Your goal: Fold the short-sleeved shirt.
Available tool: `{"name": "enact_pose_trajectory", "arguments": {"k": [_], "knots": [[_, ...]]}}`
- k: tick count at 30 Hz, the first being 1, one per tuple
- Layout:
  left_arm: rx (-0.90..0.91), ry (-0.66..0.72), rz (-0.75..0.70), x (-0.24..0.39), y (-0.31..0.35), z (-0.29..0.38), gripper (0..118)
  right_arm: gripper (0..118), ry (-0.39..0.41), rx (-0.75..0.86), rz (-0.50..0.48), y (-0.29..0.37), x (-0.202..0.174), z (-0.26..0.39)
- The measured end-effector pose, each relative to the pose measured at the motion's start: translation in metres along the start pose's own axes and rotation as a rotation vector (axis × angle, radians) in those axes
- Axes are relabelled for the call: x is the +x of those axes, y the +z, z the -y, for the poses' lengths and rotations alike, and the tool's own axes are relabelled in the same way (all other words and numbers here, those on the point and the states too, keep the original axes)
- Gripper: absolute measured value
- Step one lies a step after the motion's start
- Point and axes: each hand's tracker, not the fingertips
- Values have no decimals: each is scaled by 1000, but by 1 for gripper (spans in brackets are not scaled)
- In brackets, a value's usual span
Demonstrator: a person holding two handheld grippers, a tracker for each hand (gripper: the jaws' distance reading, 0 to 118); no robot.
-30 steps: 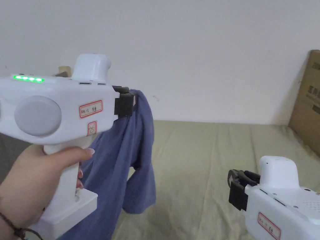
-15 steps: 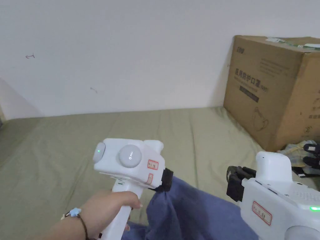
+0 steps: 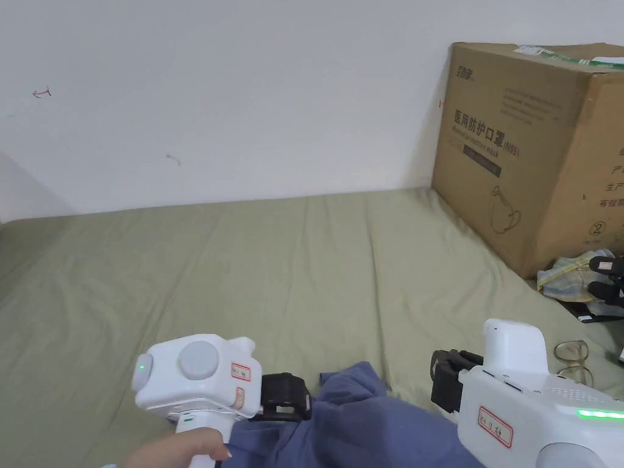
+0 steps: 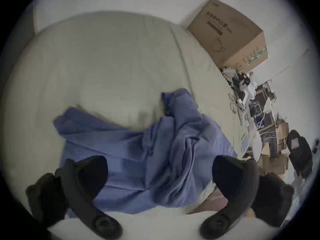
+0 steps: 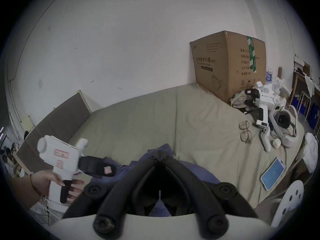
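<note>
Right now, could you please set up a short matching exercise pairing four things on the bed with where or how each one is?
Things:
1. shirt
2. cardboard box
3. glasses
4. left hand-held gripper

States:
A. open
B. against the wall
C. crumpled at the near edge
D. flat, beside the spare devices

Pairs: 1-C, 2-B, 3-D, 4-A
</note>
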Motion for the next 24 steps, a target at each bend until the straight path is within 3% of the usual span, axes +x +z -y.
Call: {"name": "enact_pose_trajectory", "arguments": {"k": [3, 5, 7, 8, 10, 11, 13, 17, 24], "knots": [[119, -55, 3, -9, 45, 7, 117, 1, 23, 8, 0, 3, -3, -3], [253, -94, -69, -11, 83, 15, 117, 1, 29, 28, 5, 7, -4, -7], [363, -124, -140, -19, 116, 27, 109, 1, 32, 43, 6, 9, -5, -10], [418, -154, -159, -20, 136, 34, 95, 1, 34, 52, 6, 10, -6, -11], [530, -212, -260, -15, 165, 50, 25, 1, 39, 74, 6, 13, -7, -13], [555, -233, -336, -20, 172, 59, 4, 1, 42, 82, 9, 13, -9, -13], [601, -202, -443, -18, 186, 77, 2, 1, 45, 89, 15, 14, -11, -13], [634, 3, -313, -34, 203, 113, 0, 1, 45, 84, 11, 15, -16, -10], [427, 73, -400, -68, 182, 132, 0, 1, 87, 76, 12, 17, -22, -3]]}}
